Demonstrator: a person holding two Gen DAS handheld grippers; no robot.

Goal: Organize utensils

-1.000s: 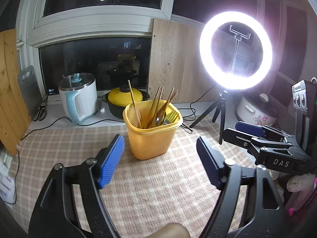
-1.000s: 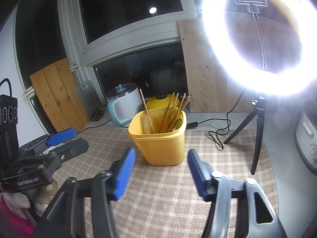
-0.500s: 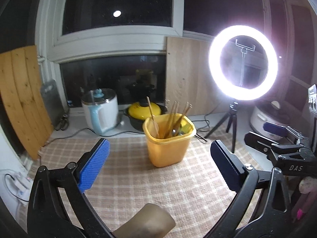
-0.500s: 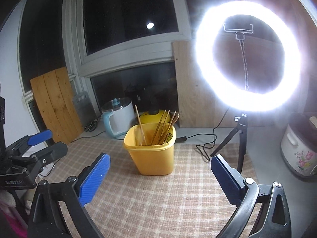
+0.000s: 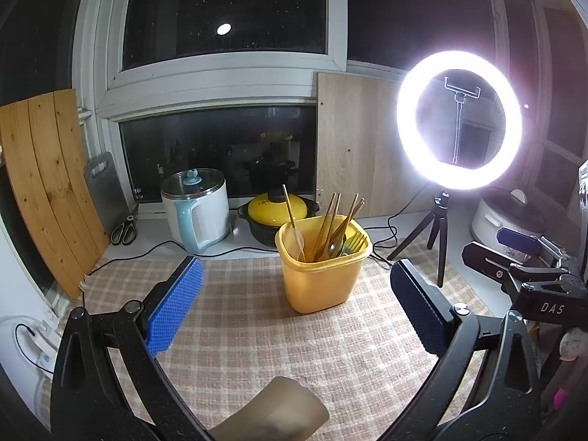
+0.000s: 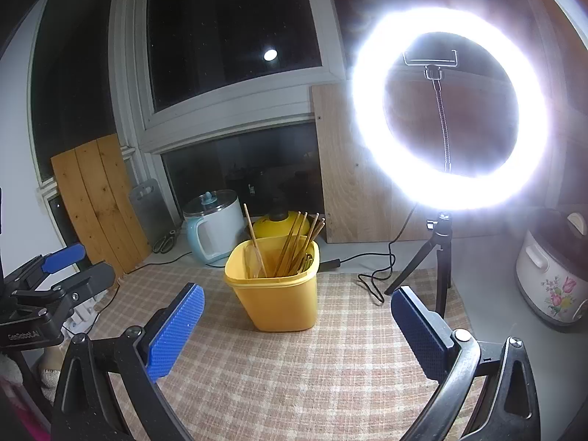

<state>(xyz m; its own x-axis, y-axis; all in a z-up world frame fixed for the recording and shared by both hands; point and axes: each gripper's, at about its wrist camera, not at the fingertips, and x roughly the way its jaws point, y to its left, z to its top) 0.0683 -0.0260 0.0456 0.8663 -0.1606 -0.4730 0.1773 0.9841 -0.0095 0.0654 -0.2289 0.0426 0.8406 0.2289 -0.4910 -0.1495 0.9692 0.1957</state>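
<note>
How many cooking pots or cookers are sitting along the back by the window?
3: white-and-blue electric pot at left, yellow-lidded black pot behind the yellow bin, floral rice cooker far right. Others may be hidden.

Your yellow bin hides the utensils' lower ends; the right edge crops the rice cooker.

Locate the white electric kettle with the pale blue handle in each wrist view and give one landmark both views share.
Left wrist: the kettle stands on the sill left of centre, beside the yellow-lidded pot.
Right wrist: the kettle sits left of centre, behind and left of the yellow utensil bin.
Shared landmark: the yellow utensil bin on the checked cloth.
</note>
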